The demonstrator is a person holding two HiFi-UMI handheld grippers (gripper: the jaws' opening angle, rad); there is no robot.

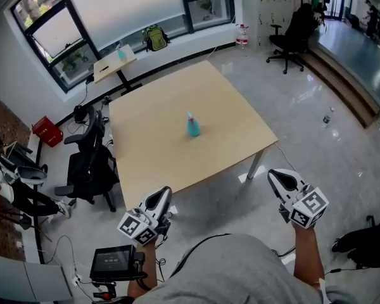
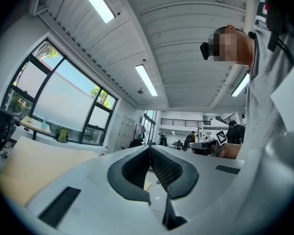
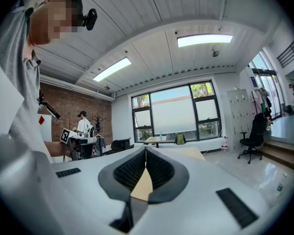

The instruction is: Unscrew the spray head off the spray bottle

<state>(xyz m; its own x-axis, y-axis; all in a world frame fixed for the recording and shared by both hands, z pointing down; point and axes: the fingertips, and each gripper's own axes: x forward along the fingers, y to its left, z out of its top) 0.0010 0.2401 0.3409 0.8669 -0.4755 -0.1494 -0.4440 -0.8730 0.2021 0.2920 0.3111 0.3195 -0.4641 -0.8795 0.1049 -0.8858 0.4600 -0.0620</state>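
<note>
A teal spray bottle (image 1: 193, 125) with a pale spray head stands upright near the middle of the light wooden table (image 1: 152, 151) in the head view. My left gripper (image 1: 164, 196) hangs off the table's near left corner, shut with nothing in it. Beyond the near right edge, over the floor, my right gripper (image 1: 273, 177) is likewise shut and empty. In the left gripper view the jaws (image 2: 150, 148) meet tip to tip. The right gripper view shows the same closed jaws (image 3: 145, 151) with the table top (image 3: 143, 186) behind. Neither gripper view shows the bottle.
Black office chairs (image 1: 88, 163) stand at the table's left side. Another chair (image 1: 290, 40) is far right by a raised platform. A small side desk (image 1: 114, 62) and a green backpack (image 1: 156, 38) sit under the windows. A tablet on a stand (image 1: 114, 263) is near my left arm.
</note>
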